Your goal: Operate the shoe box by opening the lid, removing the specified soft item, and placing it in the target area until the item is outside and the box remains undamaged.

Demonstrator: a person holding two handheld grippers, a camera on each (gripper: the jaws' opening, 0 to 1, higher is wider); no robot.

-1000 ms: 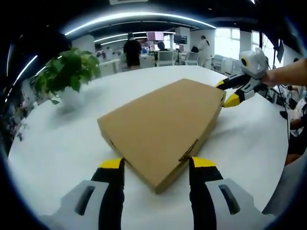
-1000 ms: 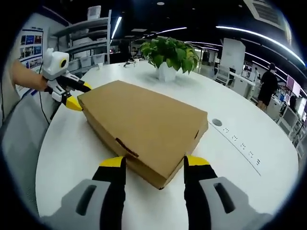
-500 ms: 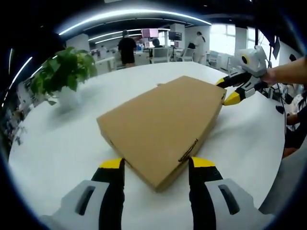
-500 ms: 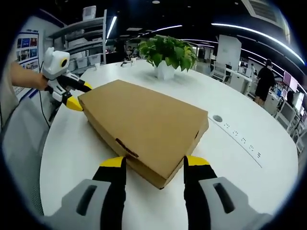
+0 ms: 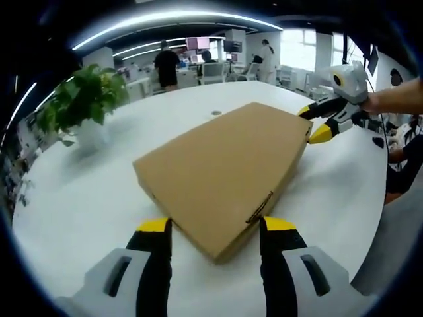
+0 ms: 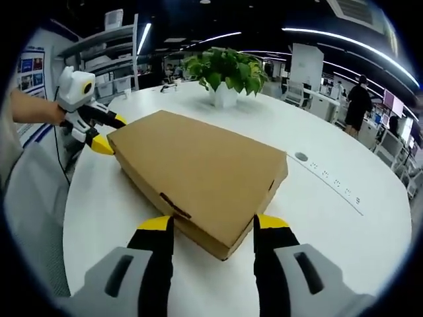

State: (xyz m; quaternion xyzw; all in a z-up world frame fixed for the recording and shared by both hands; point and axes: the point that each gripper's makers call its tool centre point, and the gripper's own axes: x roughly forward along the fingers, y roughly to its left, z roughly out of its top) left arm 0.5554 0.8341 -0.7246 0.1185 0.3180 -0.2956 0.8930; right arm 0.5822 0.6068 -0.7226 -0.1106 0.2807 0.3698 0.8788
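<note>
A flat brown cardboard shoe box (image 5: 225, 175) is seen lying closed on the white round tabletop (image 5: 86, 198), lid down, w/ one near corner set between the yellow-tipped jaws of the left hand-held gripper (image 5: 215, 228); those jaws are spread apart on either side of that corner, and actual contact can't be made out. In the right gripper view the same box (image 6: 198, 175) is seen from its opposite end, a corner again sitting between the parted jaws of the right hand-held gripper (image 6: 211, 224), w/ the jaw tips just beside the box's side walls. Each gripper is also caught in the other's view: the right one at the far box corner in the left gripper view, jaws apart above and below the box edge, held by a bare forearm (image 5: 396, 99); the left one likewise at the far corner in the right gripper view. A potted green plant (image 5: 79, 102) in a white pot stands on the tabletop near the box but apart from it. A small round grommet (image 6: 301, 157) is set in the tabletop beside the box. People (image 5: 166, 66) and office desks are noted in the bkgd.
</note>
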